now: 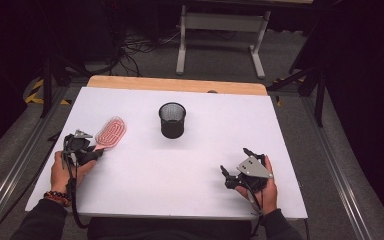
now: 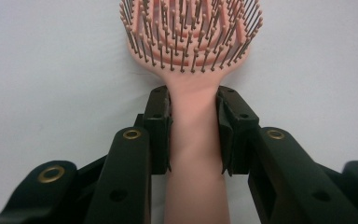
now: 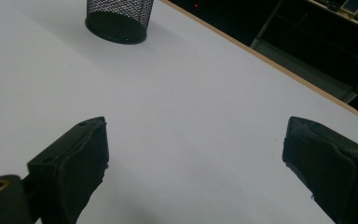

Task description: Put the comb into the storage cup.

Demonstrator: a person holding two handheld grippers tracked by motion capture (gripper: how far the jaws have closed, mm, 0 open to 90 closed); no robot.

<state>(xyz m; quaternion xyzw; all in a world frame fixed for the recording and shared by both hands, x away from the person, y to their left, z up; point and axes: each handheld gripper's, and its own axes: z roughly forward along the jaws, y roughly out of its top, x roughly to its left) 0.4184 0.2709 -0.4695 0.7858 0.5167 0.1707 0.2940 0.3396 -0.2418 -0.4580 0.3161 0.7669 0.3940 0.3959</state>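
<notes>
A pink hairbrush [image 1: 111,132] lies bristles up on the white table [image 1: 180,170] at the left, its head pointing away from me. My left gripper [image 1: 95,150] is shut on its handle. In the left gripper view the two black jaws press both sides of the hairbrush [image 2: 193,42] handle just below the head, with the left gripper [image 2: 193,128] low over the table. My right gripper [image 1: 235,161] rests near the front right of the table, open and holding nothing. The right gripper [image 3: 196,154] view shows its jaws spread wide over bare table.
A black mesh cup [image 1: 172,120] stands upright at the middle back of the table, and appears as a mesh cup [image 3: 118,18] far off in the right gripper view. Behind the table's wooden back edge [image 1: 177,84] are a floor with cables and a white stand [image 1: 220,30].
</notes>
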